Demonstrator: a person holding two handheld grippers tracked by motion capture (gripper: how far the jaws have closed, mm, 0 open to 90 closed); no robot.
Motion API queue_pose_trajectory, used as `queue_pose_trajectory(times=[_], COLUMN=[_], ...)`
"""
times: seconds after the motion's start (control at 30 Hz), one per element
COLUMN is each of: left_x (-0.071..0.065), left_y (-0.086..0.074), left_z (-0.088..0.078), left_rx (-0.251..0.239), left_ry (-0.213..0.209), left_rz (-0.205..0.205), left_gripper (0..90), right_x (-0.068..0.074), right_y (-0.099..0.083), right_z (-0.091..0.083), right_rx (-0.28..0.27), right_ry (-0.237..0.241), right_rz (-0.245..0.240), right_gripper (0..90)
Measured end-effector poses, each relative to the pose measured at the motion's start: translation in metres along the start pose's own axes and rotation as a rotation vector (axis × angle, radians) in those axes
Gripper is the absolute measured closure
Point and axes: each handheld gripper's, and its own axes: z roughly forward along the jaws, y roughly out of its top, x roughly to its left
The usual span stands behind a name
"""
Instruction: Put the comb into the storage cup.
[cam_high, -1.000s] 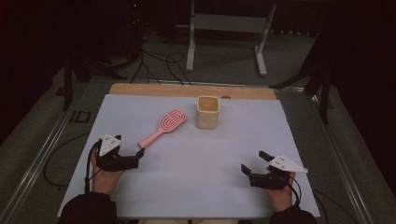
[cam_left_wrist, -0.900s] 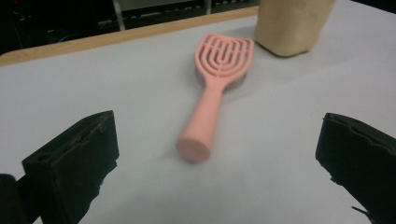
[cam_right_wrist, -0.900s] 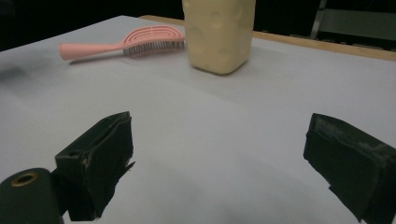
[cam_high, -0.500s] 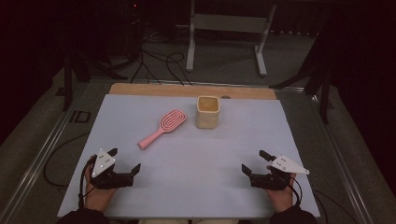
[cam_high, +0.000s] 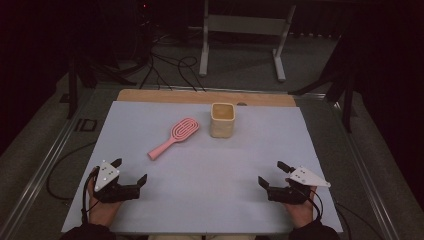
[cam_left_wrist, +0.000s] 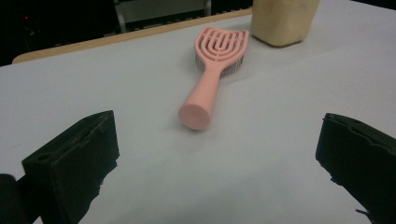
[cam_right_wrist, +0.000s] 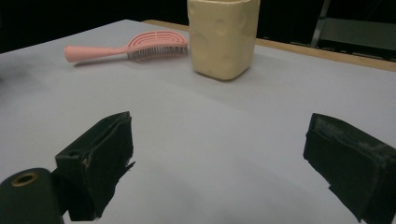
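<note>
In the high view both hands sat low at the bottom of the frame, resting on the near edge of the white table (cam_high: 210, 165). The left gripper (cam_high: 129, 171) lay in the lower left, its hand curled under it from below, the grey plate up and the jaws spread wide, aimed toward the upper right with nothing between them. The right gripper (cam_high: 272, 173) lay in the lower right, wrist turned so the jaws pointed up and left; they too stood apart and empty.

The pink hairbrush (cam_high: 174, 137) lay flat left of centre, head toward the upper right and handle toward the lower left, well apart from both grippers. In the left gripper view its handle end faced the camera between the parted jaws. Just right of the brush head stood the cream cup (cam_high: 222, 120), upright, close to the brush.
</note>
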Motion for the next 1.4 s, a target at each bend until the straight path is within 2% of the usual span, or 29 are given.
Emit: queue_pose_trajectory(times=[0.33, 0.63, 0.93, 1.17, 1.4], left_x=[0.003, 0.009, 0.012, 0.013, 0.016], left_y=[0.006, 0.015, 0.036, 0.049, 0.059], left_z=[0.001, 0.003, 0.004, 0.013, 0.021], left_rx=[0.014, 0.019, 0.016, 0.045, 0.061], left_ry=[0.013, 0.006, -0.004, 0.002, -0.003], left_rz=[0.000, -0.032, -0.015, 0.029, 0.032], left_gripper=[0.2, 0.2, 0.2, 0.2, 0.2], right_x=[0.000, 0.002, 0.002, 0.001, 0.001], right_y=[-0.001, -0.002, -0.002, -0.002, -0.002], right_z=[0.001, 0.004, 0.004, 0.004, 0.004], right_rx=[0.007, 0.013, 0.012, 0.012, 0.013], right_ry=[-0.002, 0.001, -0.001, 0.001, 0.002], right_rz=[-0.002, 0.004, 0.005, 0.008, 0.011], right_gripper=[8.2, 8.2, 8.2, 8.2, 8.2])
